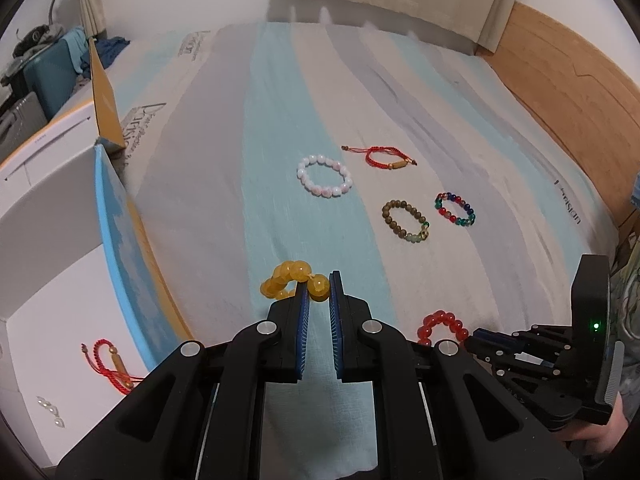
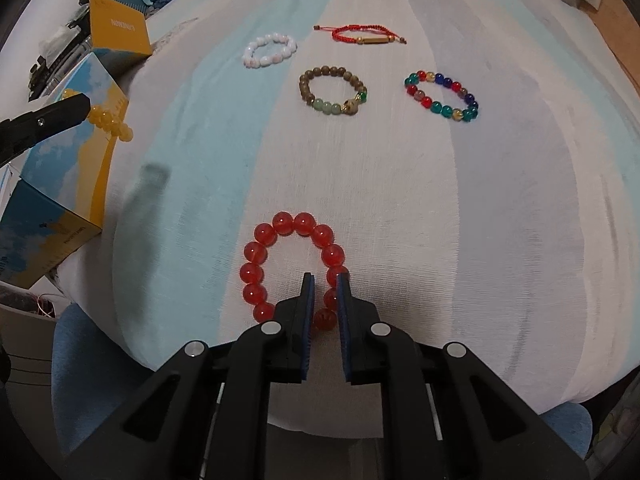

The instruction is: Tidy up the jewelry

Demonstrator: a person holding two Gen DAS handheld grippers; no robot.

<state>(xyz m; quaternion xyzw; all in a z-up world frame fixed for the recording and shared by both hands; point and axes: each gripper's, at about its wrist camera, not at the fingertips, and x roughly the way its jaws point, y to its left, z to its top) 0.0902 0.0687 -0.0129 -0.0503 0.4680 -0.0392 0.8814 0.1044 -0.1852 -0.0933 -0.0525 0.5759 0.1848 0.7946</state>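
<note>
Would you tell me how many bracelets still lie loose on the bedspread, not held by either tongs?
4: the white bracelet, the red cord bracelet beside it, the brown bracelet nearer, and the multicoloured bracelet to its right. None seems hidden.

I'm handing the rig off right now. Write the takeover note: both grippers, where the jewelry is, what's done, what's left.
Left gripper: shut on the yellow bead bracelet, lifted beside the open white box.
Right gripper: jaws straddle one side of the red glass-bead bracelet, which lies on the striped bedspread; grip not confirmed.
Done: a red cord bracelet and small pearl pieces are in the box.
Left on the bed: white bead bracelet, second red cord bracelet, brown wooden bead bracelet, multicolour glass bead bracelet.
</note>
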